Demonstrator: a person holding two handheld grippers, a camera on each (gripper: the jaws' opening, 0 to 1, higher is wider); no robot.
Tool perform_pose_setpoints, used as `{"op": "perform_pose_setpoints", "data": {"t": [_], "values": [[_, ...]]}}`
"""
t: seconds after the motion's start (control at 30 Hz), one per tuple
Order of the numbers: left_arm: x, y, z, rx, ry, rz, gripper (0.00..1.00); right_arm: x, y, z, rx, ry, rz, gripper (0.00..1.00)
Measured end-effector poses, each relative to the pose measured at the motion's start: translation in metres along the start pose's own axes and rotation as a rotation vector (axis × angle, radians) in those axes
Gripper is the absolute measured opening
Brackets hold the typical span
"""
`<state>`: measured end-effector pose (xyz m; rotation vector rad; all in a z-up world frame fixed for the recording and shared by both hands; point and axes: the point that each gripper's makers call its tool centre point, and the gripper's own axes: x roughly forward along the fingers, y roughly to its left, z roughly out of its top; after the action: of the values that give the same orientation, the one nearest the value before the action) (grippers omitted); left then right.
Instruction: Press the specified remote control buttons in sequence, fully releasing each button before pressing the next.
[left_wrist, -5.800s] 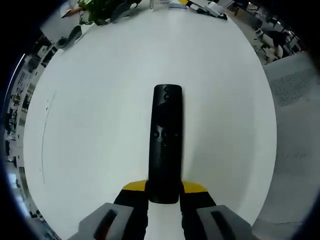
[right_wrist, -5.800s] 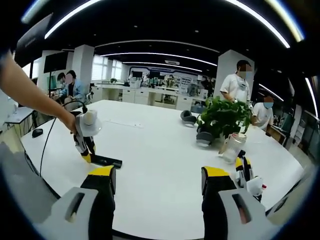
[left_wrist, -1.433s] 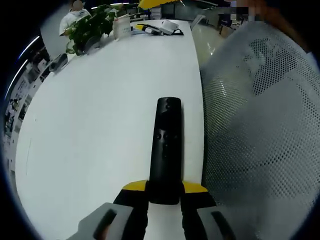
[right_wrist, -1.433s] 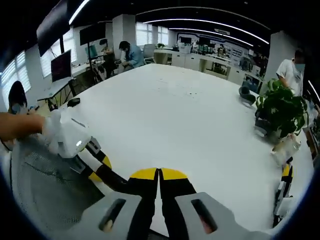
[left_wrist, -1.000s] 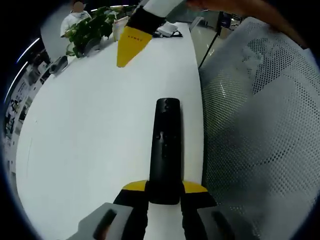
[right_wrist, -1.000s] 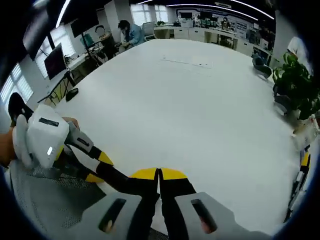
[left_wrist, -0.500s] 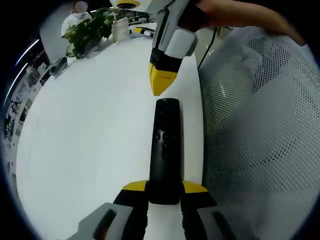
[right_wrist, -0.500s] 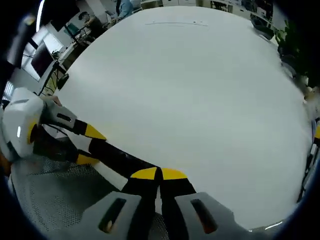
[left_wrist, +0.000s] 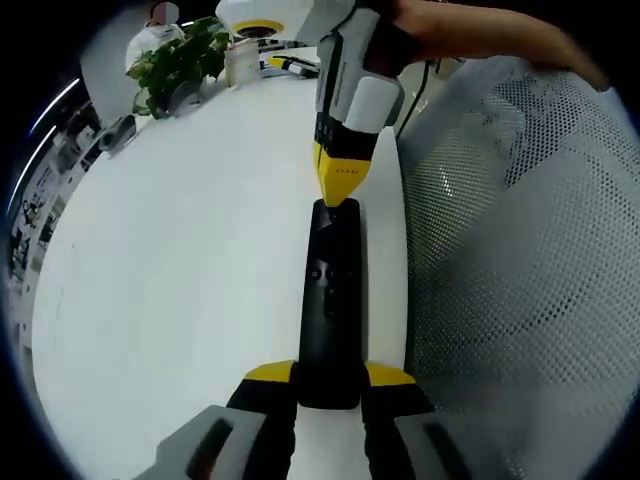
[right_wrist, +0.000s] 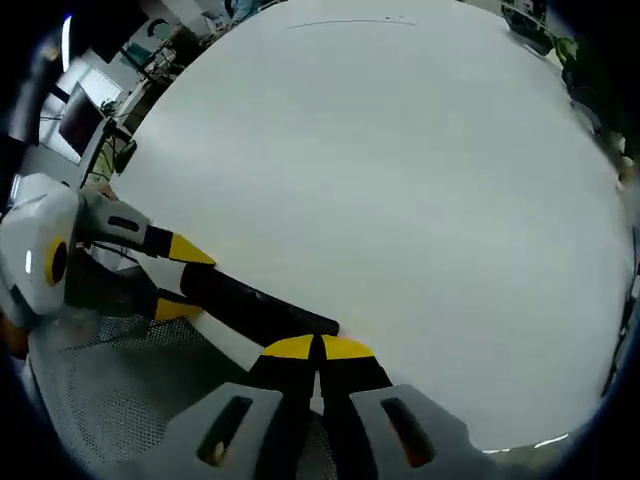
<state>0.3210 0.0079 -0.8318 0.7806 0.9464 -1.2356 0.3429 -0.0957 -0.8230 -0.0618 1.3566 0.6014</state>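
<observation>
Remote control, one, pinched in left gripper fingers; right gripper fingers pressed together on its far end.

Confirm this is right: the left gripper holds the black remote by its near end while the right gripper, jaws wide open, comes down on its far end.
Not quite: the right gripper has its jaws closed, tips together, as the left gripper view shows. The left gripper does hold the black remote by its near end.

Open office, long white table, monitors
</observation>
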Motion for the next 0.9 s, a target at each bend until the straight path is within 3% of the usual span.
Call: {"op": "perform_pose_setpoints", "data": {"t": [0.5, 0.7, 0.73, 0.9], "values": [[-0.0002, -0.0003, 0.0, 0.001, 0.002, -0.001, 0.24, 0.0003, 0.0022, -0.0029, -0.008, 0.013, 0.007, 0.0], [-0.0001, -0.0001, 0.0002, -0.002, 0.003, -0.002, 0.24, 0.0017, 0.0034, -0.0024, -0.071, -0.004, -0.001, 0.0], [0.0, -0.0001, 0.0003, -0.002, 0.004, -0.001, 0.24, 0.0017, 0.0025, -0.0012, -0.133, -0.01, -0.011, 0.0], [0.0001, 0.0, 0.0005, -0.001, 0.005, -0.001, 0.24, 0.0017, 0.0033, -0.0015, -0.15, -0.01, -0.027, 0.0]]}}
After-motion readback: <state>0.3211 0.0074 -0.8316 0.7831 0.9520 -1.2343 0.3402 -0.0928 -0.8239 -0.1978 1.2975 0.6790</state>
